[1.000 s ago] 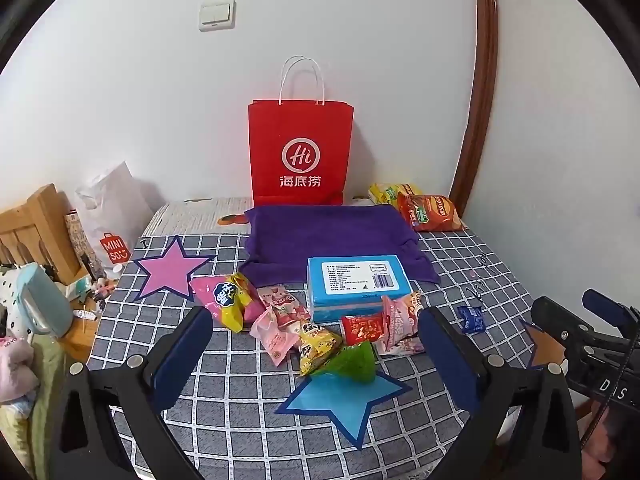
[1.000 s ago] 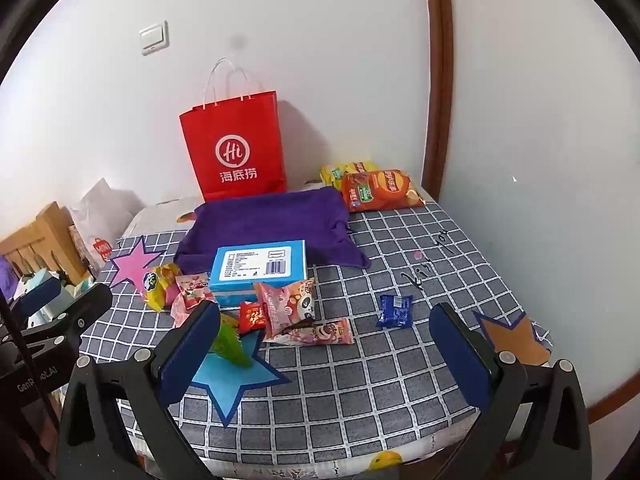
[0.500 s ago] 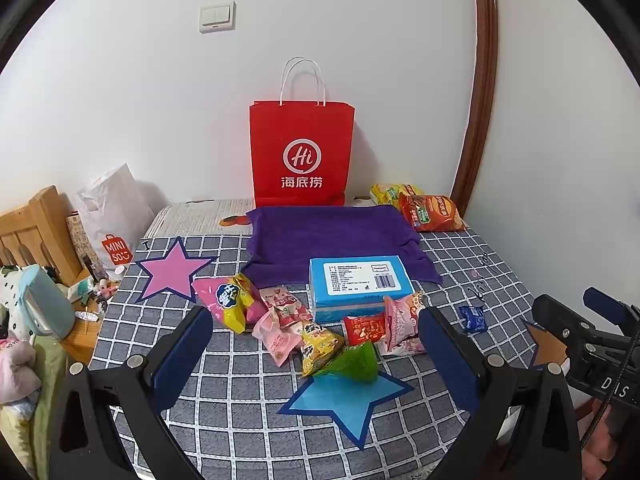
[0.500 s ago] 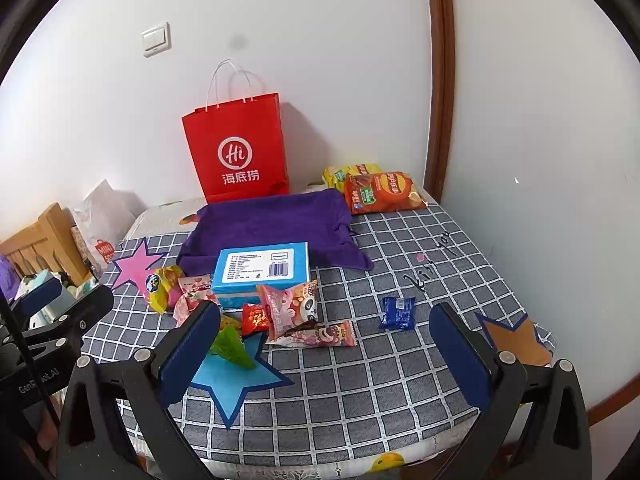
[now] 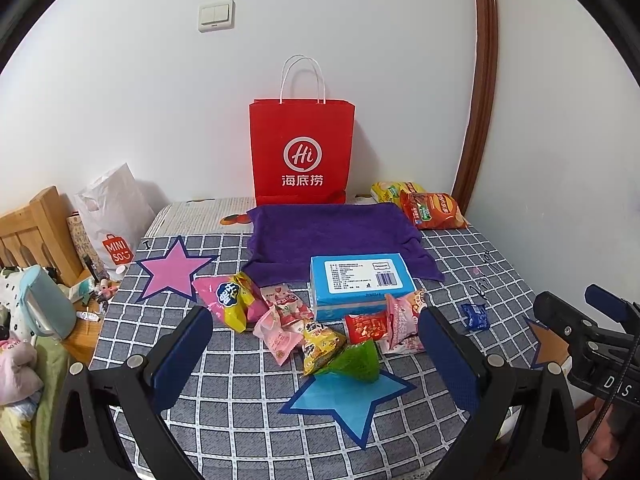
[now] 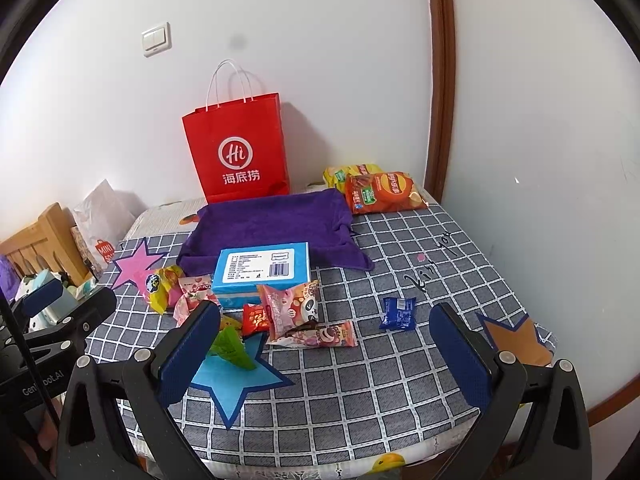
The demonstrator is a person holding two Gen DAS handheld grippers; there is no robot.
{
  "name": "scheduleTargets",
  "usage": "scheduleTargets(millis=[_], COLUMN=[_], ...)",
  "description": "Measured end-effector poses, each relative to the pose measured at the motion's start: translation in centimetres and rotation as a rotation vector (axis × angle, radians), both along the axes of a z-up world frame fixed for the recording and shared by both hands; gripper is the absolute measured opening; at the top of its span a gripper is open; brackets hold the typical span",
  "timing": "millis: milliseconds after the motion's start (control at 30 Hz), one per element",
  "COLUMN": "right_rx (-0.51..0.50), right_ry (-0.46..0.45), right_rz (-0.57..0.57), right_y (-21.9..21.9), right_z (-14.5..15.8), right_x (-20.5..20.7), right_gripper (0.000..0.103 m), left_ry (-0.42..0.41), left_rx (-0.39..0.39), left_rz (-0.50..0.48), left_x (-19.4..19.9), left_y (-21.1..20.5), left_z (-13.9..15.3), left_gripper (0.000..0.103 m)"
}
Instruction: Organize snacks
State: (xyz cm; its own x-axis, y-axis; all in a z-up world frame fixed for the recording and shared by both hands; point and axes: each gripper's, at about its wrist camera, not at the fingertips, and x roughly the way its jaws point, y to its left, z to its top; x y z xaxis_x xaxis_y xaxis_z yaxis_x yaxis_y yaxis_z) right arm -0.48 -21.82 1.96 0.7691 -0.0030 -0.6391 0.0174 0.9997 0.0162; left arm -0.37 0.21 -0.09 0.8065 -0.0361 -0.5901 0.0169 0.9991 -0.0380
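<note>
Both tongs (image 5: 316, 336) (image 6: 324, 330) gape apart; red bag (image 5: 302, 152) stands upright, contents hidden.

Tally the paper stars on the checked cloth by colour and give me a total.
pink star: 1
blue star: 1
orange star: 1
Total: 3

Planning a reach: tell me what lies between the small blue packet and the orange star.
Only bare checked cloth between the small blue packet and the orange star, shown in the right wrist view.
</note>
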Motion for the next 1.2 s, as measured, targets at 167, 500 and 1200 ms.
scheduleTargets(millis=[167,500,1200], right_rx=[0.001,0.000,0.007], right_ry=[0.004,0.003,-0.005], right_rz=[0.000,-0.001,-0.008], right_y=[0.12,0.03,-0.52], right_z=[-0.09,-0.20,-0.22], right_x=[-0.03,-0.06,-0.27], right_gripper=[0.103,0.103,0.103], left_ry=[0.001,0.001,-0.003], left_rx=[0.000,-0.002,0.010], left_rz=[-0.001,-0.002,-0.001], left_x=[-0.04,-0.05,0.03], left_y=[0.01,0.13,0.10], left_z=[-0.15,-0.27,-0.08], left_gripper=[0.103,0.103,0.103])
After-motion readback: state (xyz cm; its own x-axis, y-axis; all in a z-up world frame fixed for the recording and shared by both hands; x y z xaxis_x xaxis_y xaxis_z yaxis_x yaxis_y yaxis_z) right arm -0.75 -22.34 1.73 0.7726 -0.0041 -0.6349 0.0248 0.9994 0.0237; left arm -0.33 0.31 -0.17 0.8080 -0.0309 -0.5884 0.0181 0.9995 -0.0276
